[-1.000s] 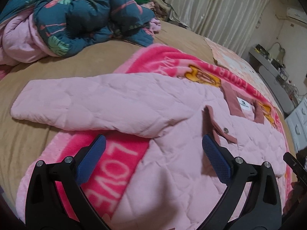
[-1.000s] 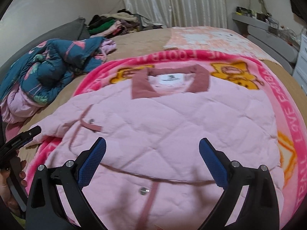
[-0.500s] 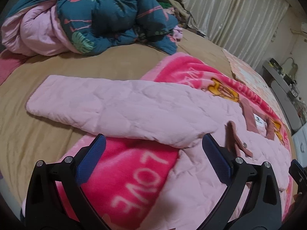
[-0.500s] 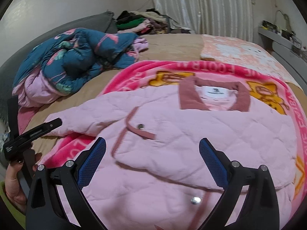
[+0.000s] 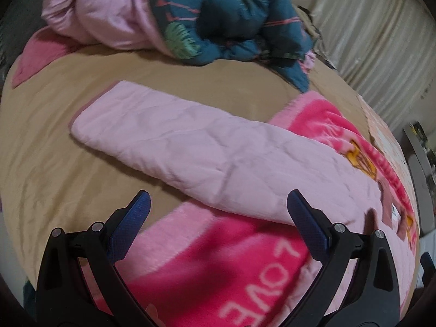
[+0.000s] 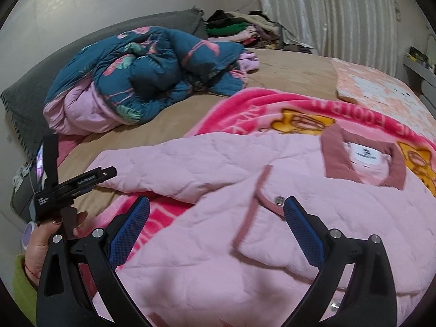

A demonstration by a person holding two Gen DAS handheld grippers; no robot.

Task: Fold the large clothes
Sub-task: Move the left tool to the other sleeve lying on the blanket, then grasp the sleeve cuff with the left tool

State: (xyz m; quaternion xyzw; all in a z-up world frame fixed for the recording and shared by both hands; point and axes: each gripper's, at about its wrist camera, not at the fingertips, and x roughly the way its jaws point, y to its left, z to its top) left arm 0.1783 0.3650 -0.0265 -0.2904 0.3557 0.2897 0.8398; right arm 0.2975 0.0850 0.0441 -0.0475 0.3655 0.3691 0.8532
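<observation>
Left wrist view first: we're hovering the left gripper over the edge of the bed, jaws spread wide with nothing between them. The sleeve of the pink jacket is lying stretched out flat in front of us, its cuff end resting on the tan sheet and the rest running back onto the blanket. The pads are sitting just short of the sleeve's near edge, not touching it as far as we can tell. A bunched-up duvet is piled well behind it.

Right wrist view: the right gripper is also gaping open and holding nothing, hanging above the jacket's chest. The jacket is lying front up on the blanket, collar and label facing us, snaps visible along the placket. Off to the left we're seeing the hand with the other gripper next to the sleeve.

So we're guessing we're at the sleeve step, nothing folded yet. Next move probably calls for dropping the left one onto the sleeve near the cuff, pinching it, and carrying it across the chest, while the right one is pinning the body down so it isn't sliding around
</observation>
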